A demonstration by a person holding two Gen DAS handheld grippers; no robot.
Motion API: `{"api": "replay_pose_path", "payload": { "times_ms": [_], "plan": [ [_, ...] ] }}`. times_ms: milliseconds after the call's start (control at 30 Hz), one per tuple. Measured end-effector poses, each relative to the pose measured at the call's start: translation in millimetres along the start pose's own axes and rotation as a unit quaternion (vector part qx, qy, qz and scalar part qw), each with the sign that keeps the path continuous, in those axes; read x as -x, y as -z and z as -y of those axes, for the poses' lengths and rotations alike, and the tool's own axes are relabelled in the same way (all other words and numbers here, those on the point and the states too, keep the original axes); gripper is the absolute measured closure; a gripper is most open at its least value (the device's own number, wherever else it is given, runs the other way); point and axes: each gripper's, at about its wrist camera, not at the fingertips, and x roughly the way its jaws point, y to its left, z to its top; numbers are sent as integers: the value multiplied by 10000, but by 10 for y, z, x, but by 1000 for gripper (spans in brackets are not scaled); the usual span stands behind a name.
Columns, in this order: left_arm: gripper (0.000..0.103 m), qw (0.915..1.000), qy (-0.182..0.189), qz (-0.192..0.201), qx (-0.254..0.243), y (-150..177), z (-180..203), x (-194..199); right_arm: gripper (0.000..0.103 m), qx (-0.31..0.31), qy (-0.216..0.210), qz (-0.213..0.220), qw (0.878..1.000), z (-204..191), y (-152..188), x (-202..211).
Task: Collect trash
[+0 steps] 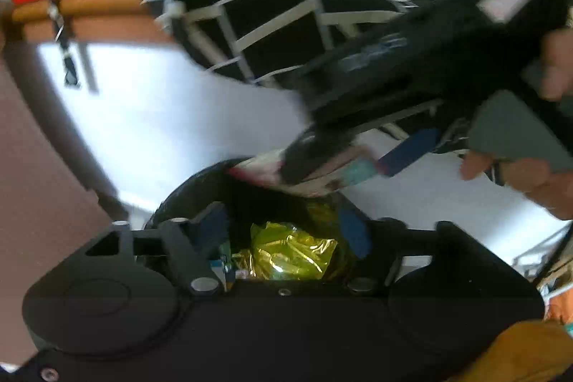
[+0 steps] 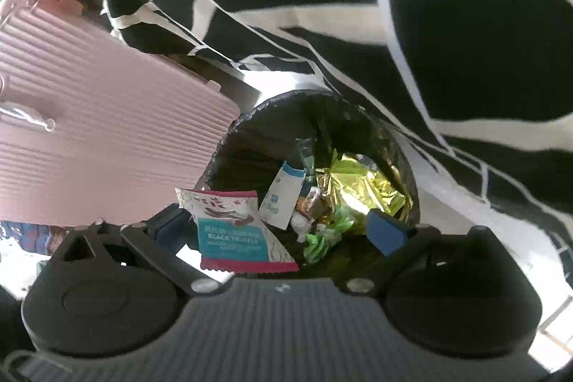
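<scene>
The wrapper (image 2: 236,231) hangs over the bin (image 2: 250,117), right gripper (image 2: 283,231) spread wide so it can drop among the foil (image 2: 365,188). Left gripper (image 1: 286,231) hovers alongside, fingers apart and empty.

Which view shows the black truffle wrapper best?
The right wrist view: the black truffle wrapper faces the camera, sharp, its print readable, over the trash bin. In the left wrist view the same wrapper is blurred, edge-on and partly hidden behind the right gripper.
</scene>
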Motion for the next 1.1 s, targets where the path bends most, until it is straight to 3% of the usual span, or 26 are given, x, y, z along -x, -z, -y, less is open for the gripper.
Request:
{"api": "replay_pose_path", "payload": {
  "times_ms": [67,167,267,333,533,700,767,833,1000,1100],
  "plan": [
    [21,9998,-18,170,-98,-17,87,13,0,-25,23,-87,10000,18,4,-53],
    [21,9988,-174,350,-289,-27,179,-42,0,29,4,-252,9997,2,21,-96],
    [40,9976,-279,370,-519,-28,225,-174,0,29,-28,-348,9994,-11,45,-99],
    [61,9980,-266,251,-507,-29,212,-277,0,0,-22,-362,9993,9,55,-83],
    [75,9997,-225,-27,-19,10,27,-519,0,-165,64,-255,9995,76,30,15],
    [75,9990,-297,-170,277,21,-74,-651,0,-235,133,-108,9996,90,-7,148],
    [64,9983,-416,-229,339,26,-82,-663,0,-255,129,-58,9996,97,2,198],
    [45,9975,-495,-326,388,8,-67,-672,0,-286,119,-25,9995,107,6,233],
    [33,9959,-505,-490,573,-60,-82,-556,0,-232,85,65,9997,89,27,382],
    [31,9942,-558,-593,709,-163,-38,-422,0,-155,26,153,9998,44,36,513]
  ]
}}
